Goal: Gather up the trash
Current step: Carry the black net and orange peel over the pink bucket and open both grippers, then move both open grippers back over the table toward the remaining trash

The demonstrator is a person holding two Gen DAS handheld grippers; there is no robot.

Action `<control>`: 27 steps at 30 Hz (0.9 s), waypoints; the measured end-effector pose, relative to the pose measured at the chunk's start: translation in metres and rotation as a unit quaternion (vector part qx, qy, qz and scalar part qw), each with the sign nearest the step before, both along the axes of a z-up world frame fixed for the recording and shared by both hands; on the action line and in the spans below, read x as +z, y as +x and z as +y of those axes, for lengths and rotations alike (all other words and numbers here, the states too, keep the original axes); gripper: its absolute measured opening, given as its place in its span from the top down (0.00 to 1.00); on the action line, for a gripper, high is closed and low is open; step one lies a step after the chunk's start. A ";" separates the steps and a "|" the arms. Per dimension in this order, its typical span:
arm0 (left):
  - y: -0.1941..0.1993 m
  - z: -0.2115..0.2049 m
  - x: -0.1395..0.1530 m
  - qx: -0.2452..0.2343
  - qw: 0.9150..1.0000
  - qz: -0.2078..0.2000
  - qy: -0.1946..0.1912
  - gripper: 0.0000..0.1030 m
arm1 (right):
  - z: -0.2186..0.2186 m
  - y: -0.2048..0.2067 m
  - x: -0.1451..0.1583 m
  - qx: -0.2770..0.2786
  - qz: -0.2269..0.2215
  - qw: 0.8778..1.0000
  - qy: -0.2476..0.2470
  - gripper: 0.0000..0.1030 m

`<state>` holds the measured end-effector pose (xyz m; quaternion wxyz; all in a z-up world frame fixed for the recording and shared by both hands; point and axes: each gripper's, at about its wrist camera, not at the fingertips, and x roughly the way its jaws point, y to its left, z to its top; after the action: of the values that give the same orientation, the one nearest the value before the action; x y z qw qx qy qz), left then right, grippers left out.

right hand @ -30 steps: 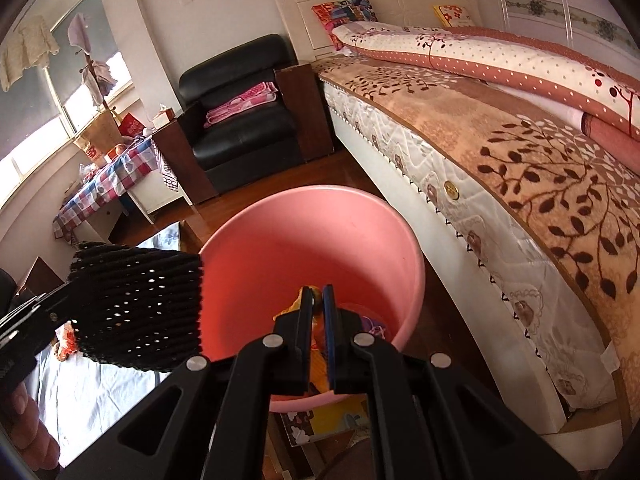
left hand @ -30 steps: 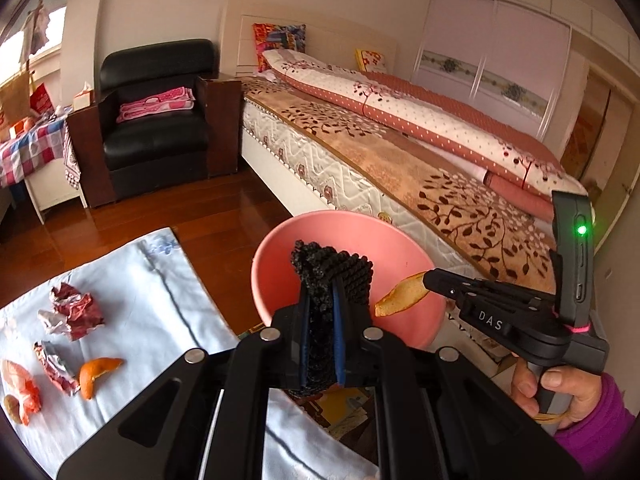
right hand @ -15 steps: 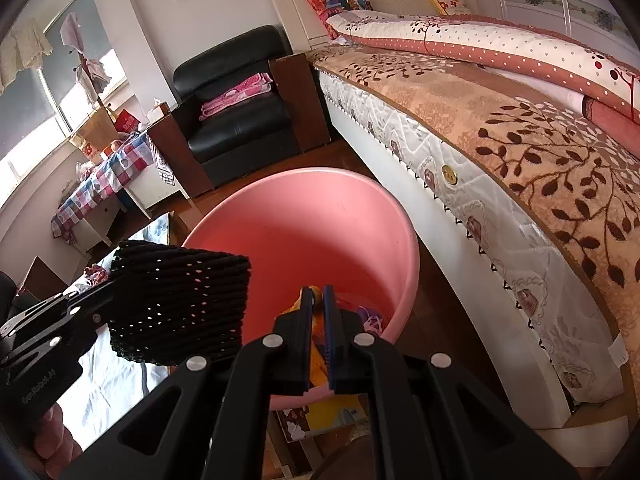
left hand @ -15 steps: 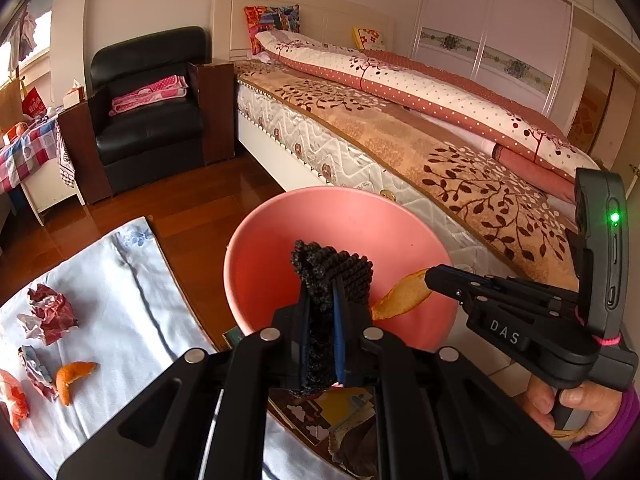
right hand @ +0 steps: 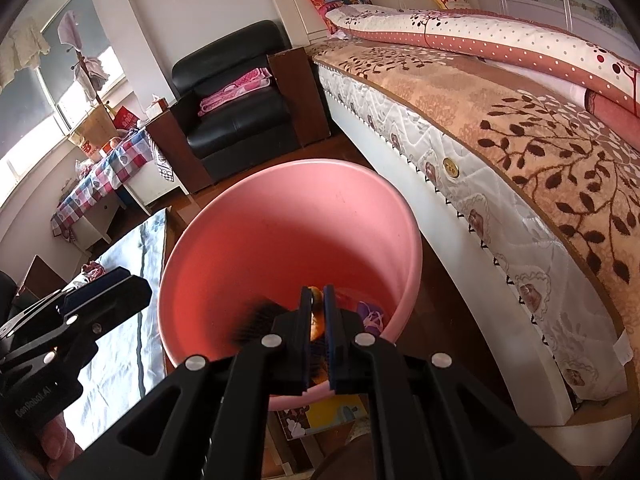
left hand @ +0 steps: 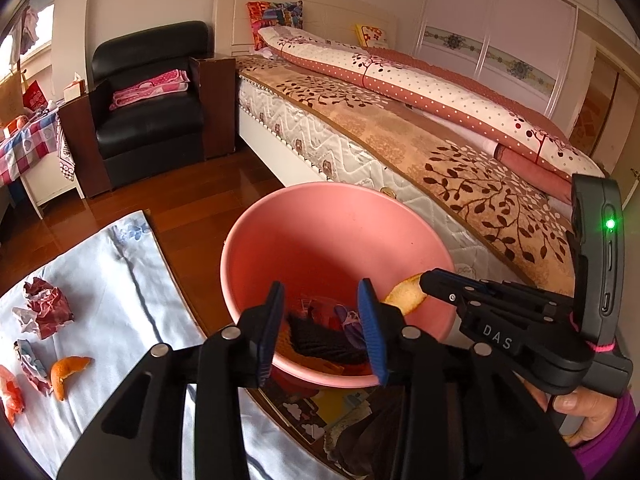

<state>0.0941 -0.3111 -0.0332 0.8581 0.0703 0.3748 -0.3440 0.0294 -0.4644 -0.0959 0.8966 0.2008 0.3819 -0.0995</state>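
My left gripper gapes wide, empty, over the pink bin — black mesh piece inside — while my right gripper pinches an orange peel.

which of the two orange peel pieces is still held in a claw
The orange peel over the pink bucket, pinched in the right claw. The other peel lies loose on the pale blue cloth.

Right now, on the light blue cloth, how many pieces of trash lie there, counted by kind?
Crumpled wrappers: 2
Orange peel: 1
Orange-red piece, cut off by the picture's edge, kind unclear: 1
Total: 4
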 end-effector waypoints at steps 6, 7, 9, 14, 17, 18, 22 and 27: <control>-0.001 0.006 0.002 0.006 1.000 0.001 -0.006 0.61 | 0.003 0.001 0.003 0.001 -0.002 1.000 -0.004 0.78; -0.001 0.007 0.003 0.007 1.000 0.001 -0.006 0.61 | 0.003 0.001 0.004 0.001 -0.002 1.000 -0.004 0.78; -0.001 0.009 0.004 0.009 1.000 0.002 -0.009 0.61 | 0.004 0.001 0.004 0.001 -0.003 1.000 -0.004 0.75; -0.005 0.017 0.008 0.013 1.000 0.000 -0.018 0.61 | 0.009 -0.001 0.006 0.006 -0.005 1.000 -0.002 0.68; -0.008 0.022 0.010 0.016 1.000 -0.003 -0.020 0.61 | 0.014 -0.002 0.007 0.012 -0.007 1.000 -0.001 0.61; -0.009 0.023 0.011 0.018 1.000 -0.003 -0.020 0.61 | 0.015 -0.002 0.007 0.013 -0.007 1.000 0.000 0.61; -0.013 0.030 0.012 0.027 0.999 -0.001 -0.025 0.61 | 0.024 -0.003 0.005 0.023 -0.003 1.000 0.007 0.59; -0.016 0.046 0.015 0.042 0.999 -0.001 -0.031 0.61 | 0.035 -0.005 0.001 0.034 0.006 0.999 0.012 0.58</control>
<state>0.0780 -0.2654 -0.0181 0.8740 0.0285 0.3657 -0.3187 0.0245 -0.4296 -0.0944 0.8949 0.1979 0.3945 -0.0660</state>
